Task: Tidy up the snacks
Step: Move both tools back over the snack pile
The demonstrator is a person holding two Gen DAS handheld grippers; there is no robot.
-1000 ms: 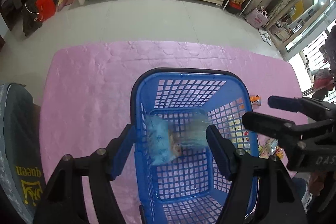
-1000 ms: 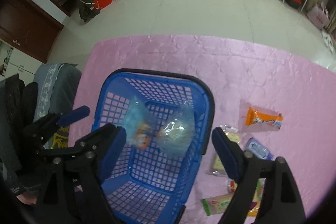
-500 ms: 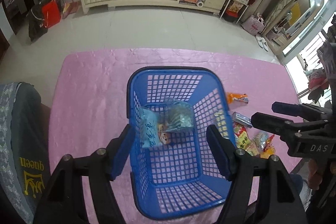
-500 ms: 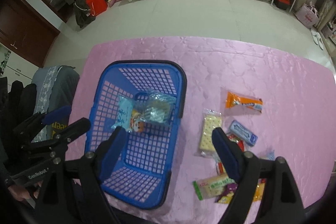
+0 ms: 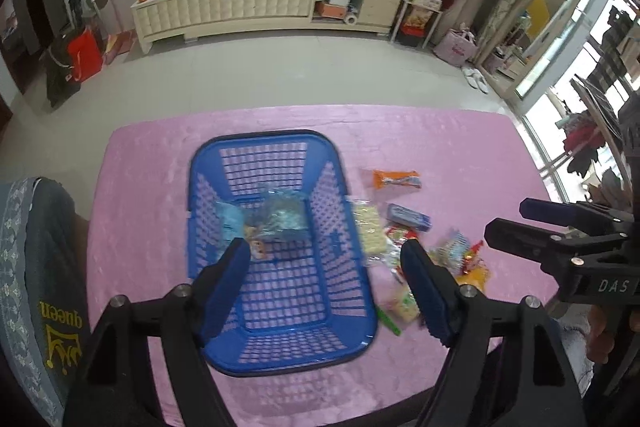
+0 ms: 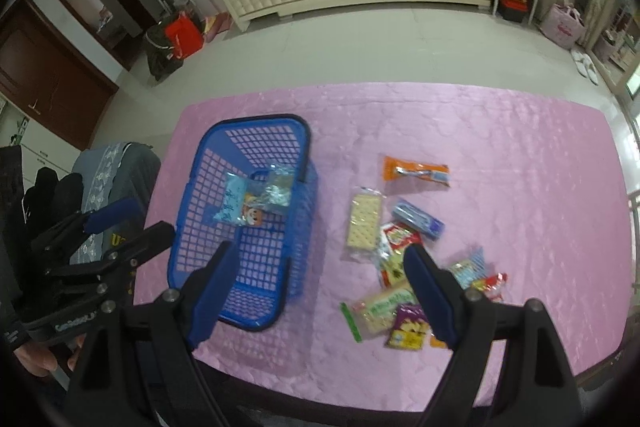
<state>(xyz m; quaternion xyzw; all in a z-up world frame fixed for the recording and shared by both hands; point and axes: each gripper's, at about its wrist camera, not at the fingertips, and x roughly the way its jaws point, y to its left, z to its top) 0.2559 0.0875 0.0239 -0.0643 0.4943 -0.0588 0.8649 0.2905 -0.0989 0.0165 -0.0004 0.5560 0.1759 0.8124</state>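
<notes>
A blue basket (image 5: 256, 163) (image 6: 256, 143) stands on the left half of the pink table. In it lie a light blue snack packet (image 5: 234, 223) (image 6: 236, 203) and a clear bluish packet (image 5: 286, 215) (image 6: 280, 187). My left gripper (image 5: 324, 255) (image 6: 150, 219) hangs above the basket's near end, its jaws opening with nothing between them. My right gripper (image 6: 318, 255) (image 5: 508, 217) is open and empty, above the gap between the basket and the loose snacks. Among those are an orange packet (image 6: 416, 171), a cracker pack (image 6: 364, 219) and a blue packet (image 6: 418, 221).
More packets lie near the table's front right: a green cracker pack (image 6: 384, 307), a purple packet (image 6: 408, 327) and a small heap (image 6: 476, 275). A grey chair back (image 5: 48, 287) stands left of the table. The pink cloth (image 6: 520, 147) is bare at the far right.
Both grippers have risen and drawn back from the basket. The two packets, blurred in mid-air before, now lie on the basket's floor. The left jaws stand wider.
</notes>
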